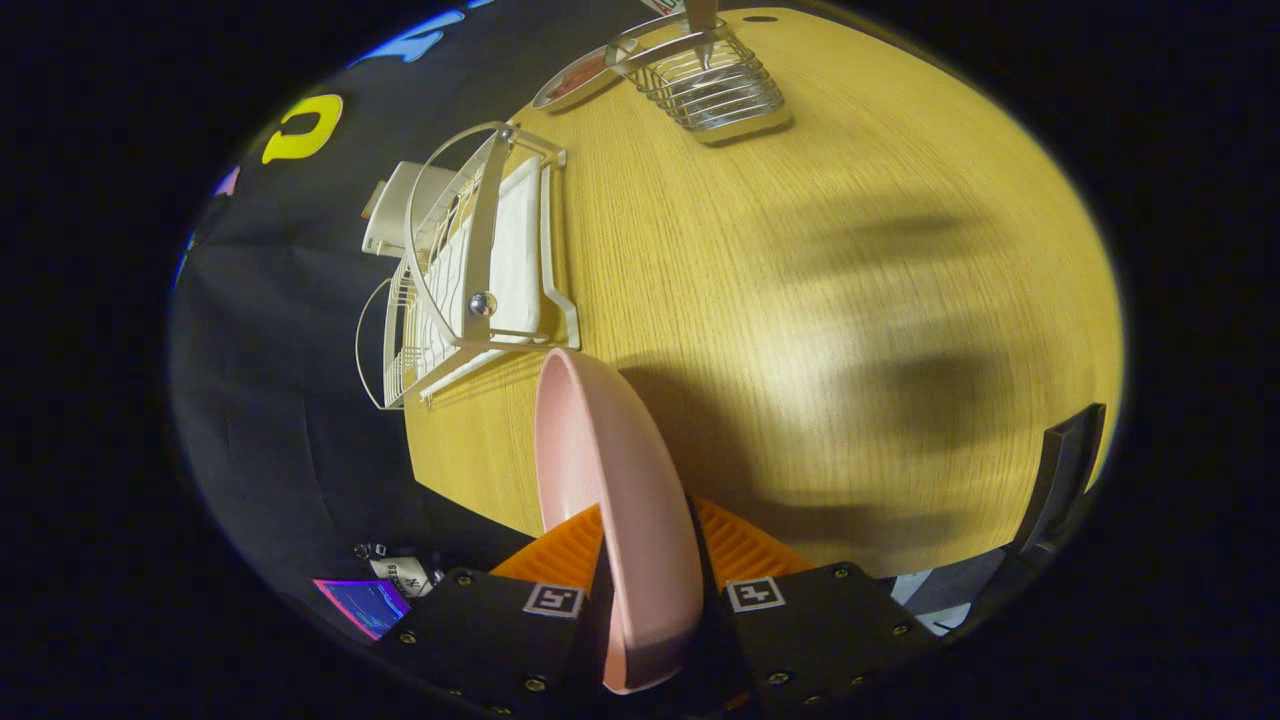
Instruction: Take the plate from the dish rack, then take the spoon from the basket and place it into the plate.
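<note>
1. The hand-held gripper [648,560] sits at the bottom centre of the frame, clenched on the pink plate [610,480]: its two orange ribbed fingers [560,550] press on either face of the plate, which stands on edge between them.
2. The plate's rim reaches upward from the fingers toward the middle of the frame, above the wooden worktop [820,300]; its far edge lies just short of the white dish rack [480,260].
3. The dish rack stands at the left centre of the frame, near the worktop's edge by the black cloth wall. It is made of white wire and frame with a white tray beneath; no dishes can be made out in it.
4. The wire basket [705,85] stands at the top centre of the frame, well apart from the gripper. A handle, likely the spoon [700,20], rises from it.
5. A shallow dish [575,80] with a reddish inside lies just left of the basket.
6. Each black finger mount carries a small square black-and-white marker [553,599]; no readable writing shows on them.
</note>
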{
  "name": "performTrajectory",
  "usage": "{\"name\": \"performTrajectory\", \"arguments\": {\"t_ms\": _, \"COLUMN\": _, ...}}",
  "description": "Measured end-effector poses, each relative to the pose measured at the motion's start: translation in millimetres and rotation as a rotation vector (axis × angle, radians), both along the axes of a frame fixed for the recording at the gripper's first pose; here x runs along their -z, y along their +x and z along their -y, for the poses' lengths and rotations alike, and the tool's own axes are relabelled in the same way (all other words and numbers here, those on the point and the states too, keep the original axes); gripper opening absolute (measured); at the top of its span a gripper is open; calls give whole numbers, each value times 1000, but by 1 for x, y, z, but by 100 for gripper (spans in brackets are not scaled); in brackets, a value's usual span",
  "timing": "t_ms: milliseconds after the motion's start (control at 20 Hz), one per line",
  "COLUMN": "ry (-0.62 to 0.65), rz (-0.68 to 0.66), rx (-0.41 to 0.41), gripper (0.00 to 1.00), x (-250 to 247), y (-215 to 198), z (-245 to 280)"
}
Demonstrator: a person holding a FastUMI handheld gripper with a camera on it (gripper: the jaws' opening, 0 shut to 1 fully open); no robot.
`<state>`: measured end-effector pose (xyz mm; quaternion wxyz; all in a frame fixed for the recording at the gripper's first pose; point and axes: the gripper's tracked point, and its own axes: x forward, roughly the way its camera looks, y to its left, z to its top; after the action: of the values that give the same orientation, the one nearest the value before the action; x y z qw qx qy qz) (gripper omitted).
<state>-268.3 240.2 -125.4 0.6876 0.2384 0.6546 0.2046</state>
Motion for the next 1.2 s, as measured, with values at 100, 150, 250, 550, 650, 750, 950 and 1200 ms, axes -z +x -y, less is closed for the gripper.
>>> {"name": "performTrajectory", "arguments": {"t_ms": 100, "ry": -44, "rz": 7, "rx": -10, "gripper": 45, "x": 7, "y": 1, "z": 10}}
{"name": "performTrajectory", "arguments": {"t_ms": 150, "ry": -54, "rz": 6, "rx": -14, "gripper": 45, "x": 8, "y": 1, "z": 15}}
{"name": "performTrajectory", "arguments": {"t_ms": 250, "ry": -45, "rz": 9, "rx": -1, "gripper": 46, "x": 3, "y": 3, "z": 20}}
{"name": "performTrajectory", "arguments": {"t_ms": 550, "ry": -38, "rz": 99, "rx": 77, "gripper": 45, "x": -21, "y": 27, "z": 33}}
{"name": "performTrajectory", "arguments": {"t_ms": 650, "ry": -31, "rz": 128, "rx": 113, "gripper": 46, "x": -31, "y": 37, "z": 37}}
{"name": "performTrajectory", "arguments": {"t_ms": 750, "ry": -34, "rz": 168, "rx": 167, "gripper": 46, "x": -41, "y": 51, "z": 42}}
{"name": "performTrajectory", "arguments": {"t_ms": 950, "ry": -59, "rz": 272, "rx": 294, "gripper": 45, "x": -61, "y": 81, "z": 57}}
{"name": "performTrajectory", "arguments": {"t_ms": 1200, "ry": -98, "rz": 430, "rx": 497, "gripper": 45, "x": -82, "y": 132, "z": 73}}
